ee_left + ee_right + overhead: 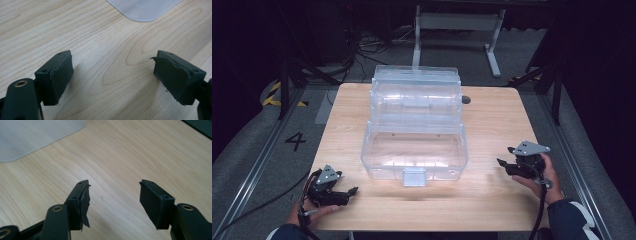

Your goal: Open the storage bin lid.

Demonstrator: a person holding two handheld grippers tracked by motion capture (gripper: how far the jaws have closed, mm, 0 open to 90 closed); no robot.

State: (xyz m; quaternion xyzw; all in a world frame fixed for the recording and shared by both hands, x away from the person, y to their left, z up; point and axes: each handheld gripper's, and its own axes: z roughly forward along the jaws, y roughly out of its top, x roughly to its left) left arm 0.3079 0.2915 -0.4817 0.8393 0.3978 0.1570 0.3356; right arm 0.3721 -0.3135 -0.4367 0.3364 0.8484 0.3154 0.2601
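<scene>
The left gripper (353, 190) sits at about seven o'clock in the high view, held low in the left hand (314, 210), jaws spread wide with nothing between them. The right gripper (499, 163) sits at four o'clock in the right hand (548, 179), jaws parted and empty, tips pointing toward nine o'clock.

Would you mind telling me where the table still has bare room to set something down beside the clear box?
Bare wood runs along the near edge of the table, between the left gripper and the right gripper, in front of the clear tiered box. Strips left and right of the box are free too. The middle and far centre are crowded by the box; a small dark thing sits by its far right corner.
</scene>
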